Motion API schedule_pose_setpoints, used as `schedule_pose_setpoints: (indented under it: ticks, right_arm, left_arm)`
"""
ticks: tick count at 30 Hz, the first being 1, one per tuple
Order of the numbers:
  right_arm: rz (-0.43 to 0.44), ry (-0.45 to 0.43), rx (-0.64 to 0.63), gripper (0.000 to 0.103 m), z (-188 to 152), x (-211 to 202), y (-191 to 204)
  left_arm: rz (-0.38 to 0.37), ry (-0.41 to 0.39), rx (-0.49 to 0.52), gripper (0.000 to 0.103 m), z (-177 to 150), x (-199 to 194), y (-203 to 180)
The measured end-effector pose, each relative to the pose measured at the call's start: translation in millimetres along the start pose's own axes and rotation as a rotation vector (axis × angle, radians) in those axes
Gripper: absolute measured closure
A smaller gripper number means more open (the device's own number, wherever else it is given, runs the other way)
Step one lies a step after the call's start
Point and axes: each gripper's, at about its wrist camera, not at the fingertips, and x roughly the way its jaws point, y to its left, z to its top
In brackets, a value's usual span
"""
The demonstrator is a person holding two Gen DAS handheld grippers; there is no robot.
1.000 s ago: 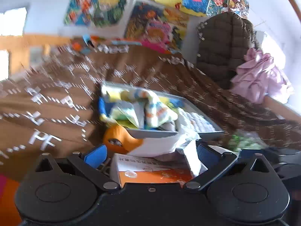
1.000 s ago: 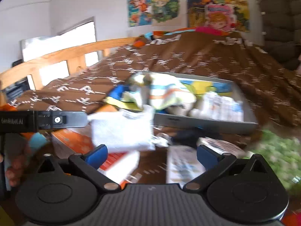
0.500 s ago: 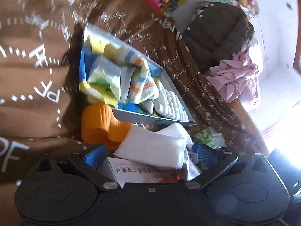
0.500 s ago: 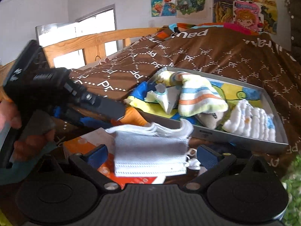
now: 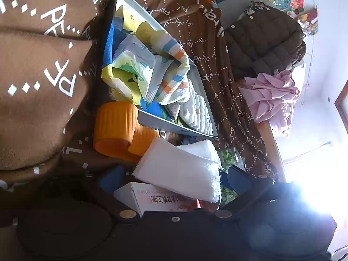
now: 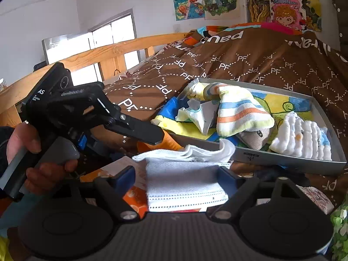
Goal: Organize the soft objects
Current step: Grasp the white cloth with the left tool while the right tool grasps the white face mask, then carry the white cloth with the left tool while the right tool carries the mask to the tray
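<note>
A white stack of face masks (image 6: 184,182) with folded gauze (image 6: 191,152) on top lies on an orange-and-white box (image 6: 132,193) on the bed. My right gripper (image 6: 177,174) straddles the stack and its jaws are closing. The right pad is at the stack's edge and a small gap shows at the left pad. My left gripper (image 5: 174,179) is open, its pads either side of the box (image 5: 156,200) and the white stack (image 5: 180,169). One of its fingers (image 6: 139,130) reaches in from the left. A grey tray (image 6: 282,163) holds a striped cloth (image 6: 241,113) and a folded white cloth (image 6: 304,139).
An orange cup (image 5: 115,126) lies against the tray's near wall (image 5: 165,126). A brown quilt (image 6: 239,61) covers the bed, with a wooden rail (image 6: 97,54) behind. Green material (image 5: 227,158) lies right of the stack. A person's hand (image 6: 32,143) holds the left gripper.
The left gripper has rolled and swung in over the box, next to the cup. The right gripper's jaws have narrowed around the mask stack, which now sits centred between them.
</note>
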Motion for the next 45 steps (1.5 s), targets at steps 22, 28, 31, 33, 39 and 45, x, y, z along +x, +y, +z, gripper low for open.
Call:
schedule_pose_setpoints:
  ticks: [22, 28, 31, 33, 39, 45]
  right_arm:
    - [-0.046, -0.017, 0.017, 0.074, -6, -7, 0]
    - [-0.076, -0.015, 0.009, 0.080, -6, -6, 0]
    - [-0.099, -0.010, 0.001, 0.083, -6, -4, 1]
    - [-0.118, -0.008, -0.011, 0.085, -6, -3, 2]
    - [-0.184, -0.008, -0.035, 0.096, -6, -6, 3]
    - [-0.227, -0.012, -0.037, 0.097, -9, -19, 0]
  left_arm:
    - [-0.005, 0.001, -0.140, 0.059, 4, -5, 22]
    - [-0.016, -0.010, -0.169, 0.075, 2, -8, 25]
    - [-0.040, -0.005, -0.197, 0.088, 1, -9, 27]
    - [-0.051, -0.011, -0.204, 0.092, 0, -10, 27]
    - [-0.070, -0.052, -0.214, 0.101, -3, -18, 24]
    - [-0.050, -0.097, -0.159, 0.102, -9, -26, 11]
